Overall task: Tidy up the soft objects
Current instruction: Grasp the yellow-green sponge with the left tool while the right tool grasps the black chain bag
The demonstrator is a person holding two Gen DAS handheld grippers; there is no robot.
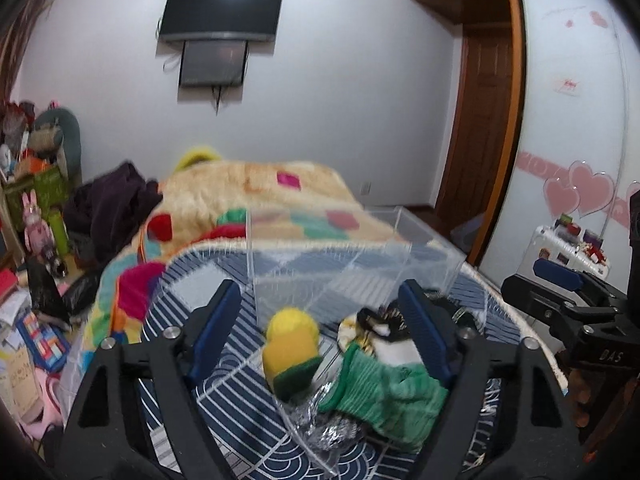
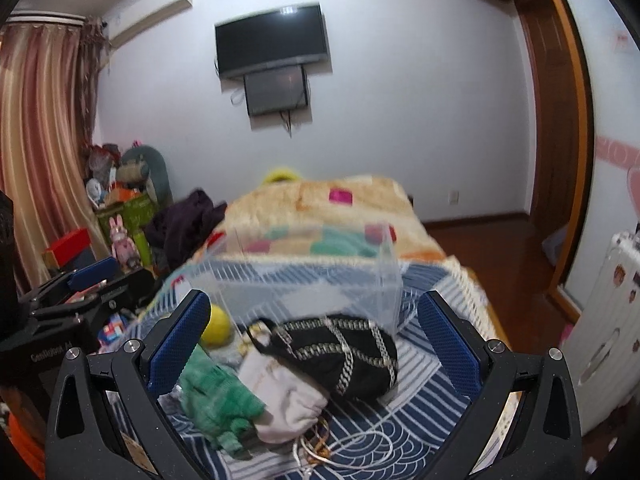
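Note:
A clear plastic box [image 1: 352, 256] stands on a blue-and-white patterned mat [image 1: 240, 412] on the bed. In front of it lie a yellow-and-green sponge [image 1: 292, 350], a green knit cloth [image 1: 384, 388], a white cloth [image 2: 288, 404], a black bag with silver chains [image 2: 344, 354] and crumpled foil [image 1: 332, 428]. My left gripper [image 1: 320, 332] is open, its jaws either side of the sponge and green cloth. My right gripper [image 2: 312, 344] is open above the black bag, white cloth and green cloth [image 2: 216, 404]. The box also shows in the right wrist view [image 2: 320, 280].
A colourful patchwork blanket [image 1: 260, 196] and dark clothing [image 1: 116, 208] cover the far bed. Toys and boxes [image 1: 36, 208] are piled at left. A white suitcase [image 2: 608, 336] stands right. White cord and rings [image 2: 340, 448] lie on the mat. The right gripper's body shows in the left wrist view [image 1: 568, 300].

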